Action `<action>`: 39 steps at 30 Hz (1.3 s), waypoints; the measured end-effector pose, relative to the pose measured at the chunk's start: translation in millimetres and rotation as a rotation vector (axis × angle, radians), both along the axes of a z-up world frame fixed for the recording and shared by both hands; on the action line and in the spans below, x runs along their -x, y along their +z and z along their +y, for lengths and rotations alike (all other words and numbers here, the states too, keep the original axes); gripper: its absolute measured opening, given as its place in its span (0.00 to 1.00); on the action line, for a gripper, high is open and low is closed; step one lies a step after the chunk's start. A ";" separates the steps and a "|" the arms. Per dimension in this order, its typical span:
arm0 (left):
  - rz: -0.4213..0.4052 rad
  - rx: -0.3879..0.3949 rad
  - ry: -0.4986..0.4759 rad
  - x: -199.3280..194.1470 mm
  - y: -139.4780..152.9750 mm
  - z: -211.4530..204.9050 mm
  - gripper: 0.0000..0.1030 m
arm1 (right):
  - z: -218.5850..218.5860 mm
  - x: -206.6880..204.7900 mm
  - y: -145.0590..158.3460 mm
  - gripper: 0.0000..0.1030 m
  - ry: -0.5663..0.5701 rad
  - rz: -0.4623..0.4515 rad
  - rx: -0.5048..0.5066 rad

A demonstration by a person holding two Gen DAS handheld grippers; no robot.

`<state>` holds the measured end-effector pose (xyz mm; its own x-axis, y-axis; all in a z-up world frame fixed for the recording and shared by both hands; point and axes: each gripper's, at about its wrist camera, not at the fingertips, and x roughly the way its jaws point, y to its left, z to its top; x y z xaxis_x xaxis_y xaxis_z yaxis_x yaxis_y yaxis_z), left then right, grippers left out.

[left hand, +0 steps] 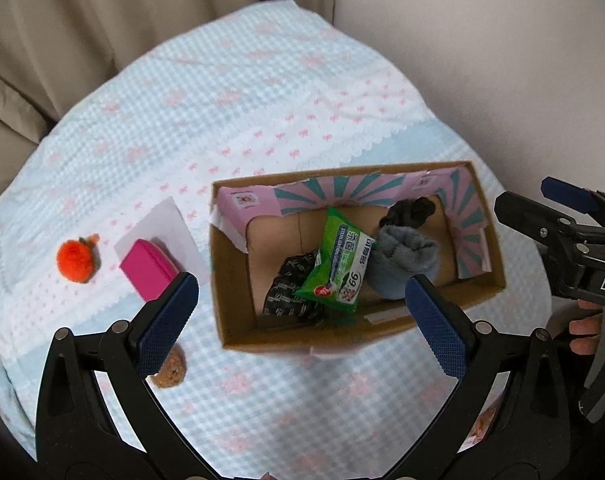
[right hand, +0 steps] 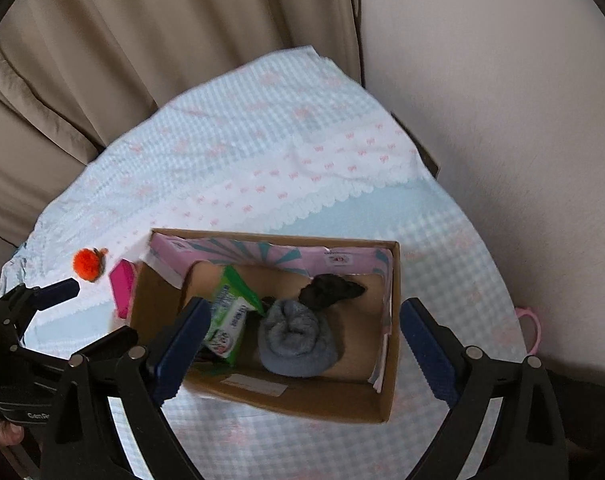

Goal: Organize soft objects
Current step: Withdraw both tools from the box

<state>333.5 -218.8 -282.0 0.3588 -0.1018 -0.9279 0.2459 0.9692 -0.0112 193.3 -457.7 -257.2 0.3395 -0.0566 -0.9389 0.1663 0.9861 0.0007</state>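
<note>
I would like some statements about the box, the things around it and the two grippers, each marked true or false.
1. The grey sock lies inside the box. True.
2. The green wipes pack lies on the cloth beside the box. False: it is in the box.
3. The orange pompom is outside the box. True.
4. The left gripper holds the pink block. False: its jaws are open and empty.
5. The right gripper has open jaws. True.
</note>
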 end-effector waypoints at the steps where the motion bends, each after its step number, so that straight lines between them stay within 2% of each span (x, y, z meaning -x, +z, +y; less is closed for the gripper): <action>1: -0.015 0.006 0.003 5.7 8.3 4.9 1.00 | 5.7 3.8 8.3 0.91 0.004 -0.015 0.008; 13: -0.183 0.071 0.049 93.1 97.2 85.7 1.00 | 85.9 58.3 97.1 0.92 0.039 -0.221 0.073; 20: -0.270 0.072 0.087 150.6 138.7 154.9 1.00 | 159.6 99.9 136.6 0.92 0.070 -0.334 0.121; 24: -0.339 0.047 0.107 179.9 157.4 201.2 1.00 | 198.9 114.2 143.0 0.92 0.091 -0.346 0.118; 29: -0.379 0.041 0.121 193.8 165.0 254.2 1.00 | 246.3 124.5 139.5 0.92 0.094 -0.357 0.128; 32: -0.391 0.051 0.124 195.6 164.5 279.7 1.00 | 271.4 128.1 133.7 0.92 0.076 -0.362 0.137; 35: -0.397 0.058 0.118 194.3 160.7 306.1 1.00 | 298.5 130.1 127.5 0.92 0.068 -0.373 0.190; 39: -0.392 0.074 0.100 184.0 146.4 339.5 1.00 | 327.8 128.1 114.2 0.92 0.062 -0.381 0.219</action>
<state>149.6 120.7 -135.7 0.6952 -0.1095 -0.7104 0.1497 0.9887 -0.0059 65.1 -129.9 -143.0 0.6679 -0.2094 -0.7142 0.1354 0.9778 -0.1600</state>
